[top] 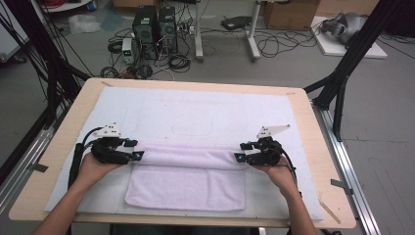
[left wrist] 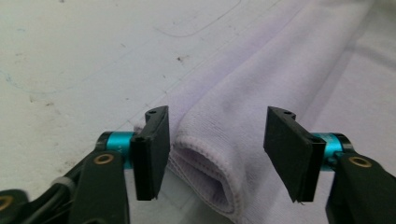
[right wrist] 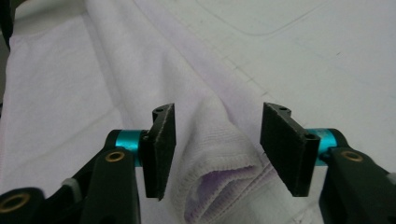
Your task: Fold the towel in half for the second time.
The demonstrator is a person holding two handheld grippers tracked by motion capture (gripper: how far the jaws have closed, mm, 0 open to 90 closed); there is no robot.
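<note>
A pale lilac towel (top: pixel 186 183) lies on the white mat, its far edge rolled into a thick fold (top: pixel 188 156) running left to right. My left gripper (top: pixel 138 149) sits at the fold's left end, jaws open. In the left gripper view the looped towel end (left wrist: pixel 205 172) lies between the pads of the gripper (left wrist: pixel 219 154) without being pressed. My right gripper (top: pixel 241 152) sits at the fold's right end, also open. In the right gripper view the towel end (right wrist: pixel 215 163) rests in the gap of the gripper (right wrist: pixel 224 154), with room on both sides.
A white mat (top: pixel 195 107) covers most of the wooden table (top: pixel 63 161). A faint rounded outline (top: pixel 192 128) is drawn on the mat beyond the towel. Black frame legs (top: pixel 342 73) stand at the table's right; computers (top: pixel 154 29) and cables lie on the floor behind.
</note>
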